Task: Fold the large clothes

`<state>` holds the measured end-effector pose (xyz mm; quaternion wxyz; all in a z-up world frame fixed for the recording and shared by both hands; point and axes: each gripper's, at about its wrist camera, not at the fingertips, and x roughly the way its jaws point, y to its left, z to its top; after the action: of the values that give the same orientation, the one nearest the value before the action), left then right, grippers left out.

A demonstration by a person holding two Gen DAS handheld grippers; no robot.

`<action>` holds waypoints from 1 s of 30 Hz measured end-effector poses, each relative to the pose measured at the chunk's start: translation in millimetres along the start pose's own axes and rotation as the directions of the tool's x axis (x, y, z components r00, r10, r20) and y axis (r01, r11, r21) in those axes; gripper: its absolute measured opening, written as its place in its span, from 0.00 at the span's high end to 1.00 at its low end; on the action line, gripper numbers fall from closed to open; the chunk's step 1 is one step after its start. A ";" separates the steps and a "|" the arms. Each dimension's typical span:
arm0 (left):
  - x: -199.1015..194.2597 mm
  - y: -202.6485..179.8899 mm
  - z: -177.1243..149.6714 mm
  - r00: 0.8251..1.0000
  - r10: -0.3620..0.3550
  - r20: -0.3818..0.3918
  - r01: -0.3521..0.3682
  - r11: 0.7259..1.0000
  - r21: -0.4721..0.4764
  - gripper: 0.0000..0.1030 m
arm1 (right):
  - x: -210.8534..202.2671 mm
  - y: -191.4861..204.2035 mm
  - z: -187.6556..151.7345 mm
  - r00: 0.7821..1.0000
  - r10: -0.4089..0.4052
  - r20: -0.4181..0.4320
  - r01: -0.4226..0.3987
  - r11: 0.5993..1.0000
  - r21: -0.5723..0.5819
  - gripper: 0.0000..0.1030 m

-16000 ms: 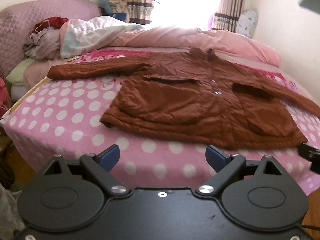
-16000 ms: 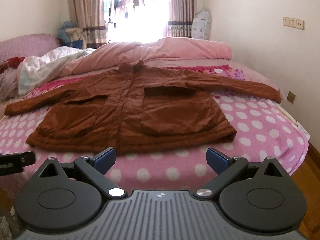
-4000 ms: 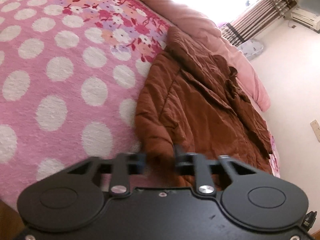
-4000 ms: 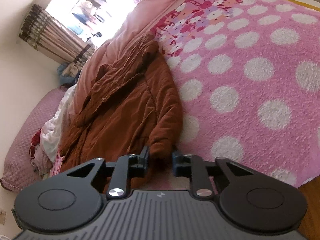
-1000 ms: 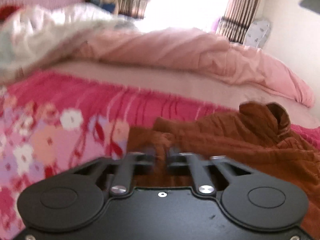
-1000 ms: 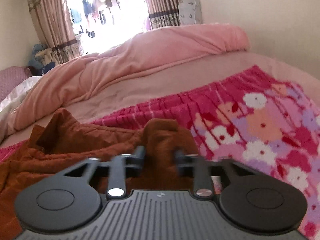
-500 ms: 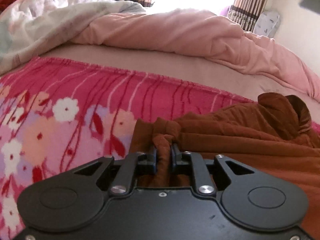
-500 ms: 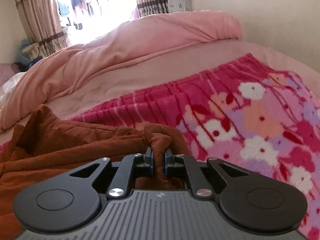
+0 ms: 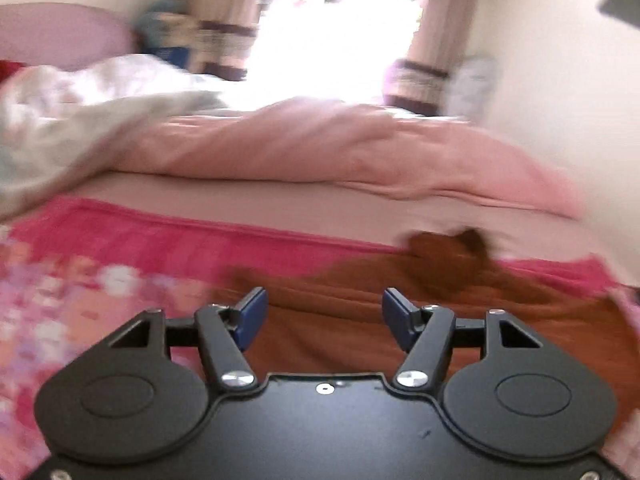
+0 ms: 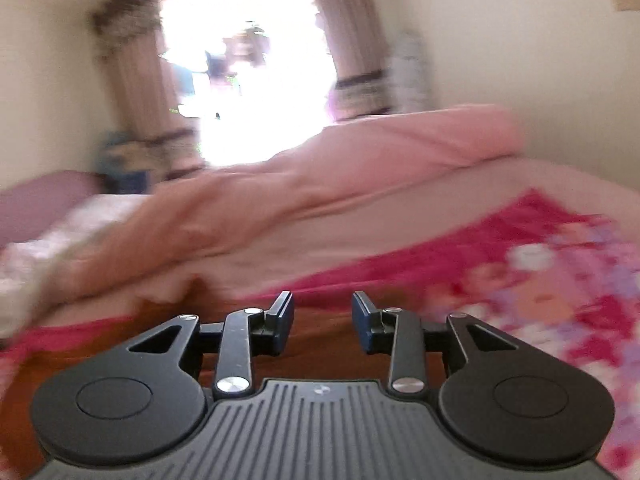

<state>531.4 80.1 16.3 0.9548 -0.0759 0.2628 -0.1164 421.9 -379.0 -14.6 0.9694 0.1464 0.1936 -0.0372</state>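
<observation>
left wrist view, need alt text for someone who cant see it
The left gripper, its jaws opening with nothing between them, hangs above a brown coat lying on a pink flowered blanket. Behind lie a rumpled pink duvet and a bright curtained window; the picture is motion-blurred.

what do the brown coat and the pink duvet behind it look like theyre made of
Coat: seems a matte woven fabric, maybe lightly padded; it lies in soft rumpled folds with no shine. Blur hides the weave.
Duvet: seems a soft, plush textile with thick filling; it heaps in rounded, puffy rolls with a dull pink surface. The exact fibre cannot be told.
</observation>
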 end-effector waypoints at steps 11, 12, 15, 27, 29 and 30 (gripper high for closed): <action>45.7 -51.6 -63.0 0.986 -0.100 -0.133 0.100 0.995 -0.007 0.37 | 36.3 95.2 -79.7 0.938 0.274 -0.214 -0.283 0.959 -0.012 0.80; 45.7 -42.4 -61.2 0.989 -0.077 -0.127 0.076 0.997 -0.008 0.37 | 36.9 88.0 -79.1 0.942 0.263 -0.206 -0.272 0.962 -0.014 0.82; 41.1 -4.0 -51.5 0.994 0.009 -0.105 -0.012 1.000 -0.028 0.37 | 32.7 52.7 -66.1 0.970 0.177 -0.164 -0.179 0.984 0.007 0.81; 47.4 54.2 -70.1 0.983 0.165 -0.075 -0.169 0.984 -0.056 0.35 | 21.6 -82.9 -55.6 0.986 -0.102 -0.133 0.124 0.978 0.166 0.92; 50.2 53.1 -64.3 0.981 0.174 -0.091 -0.180 0.981 -0.070 0.35 | 22.6 -79.2 -63.7 0.986 -0.120 -0.116 0.137 0.980 0.143 0.92; 47.0 56.2 -60.6 0.980 0.170 -0.106 -0.178 0.981 -0.078 0.36 | 22.1 -76.7 -63.8 0.985 -0.131 -0.111 0.145 0.981 0.126 0.92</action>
<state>549.4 116.7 -69.5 0.9430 -0.0883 0.3200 -0.0243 409.2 -433.5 -100.1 0.9413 0.1988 0.2498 -0.1095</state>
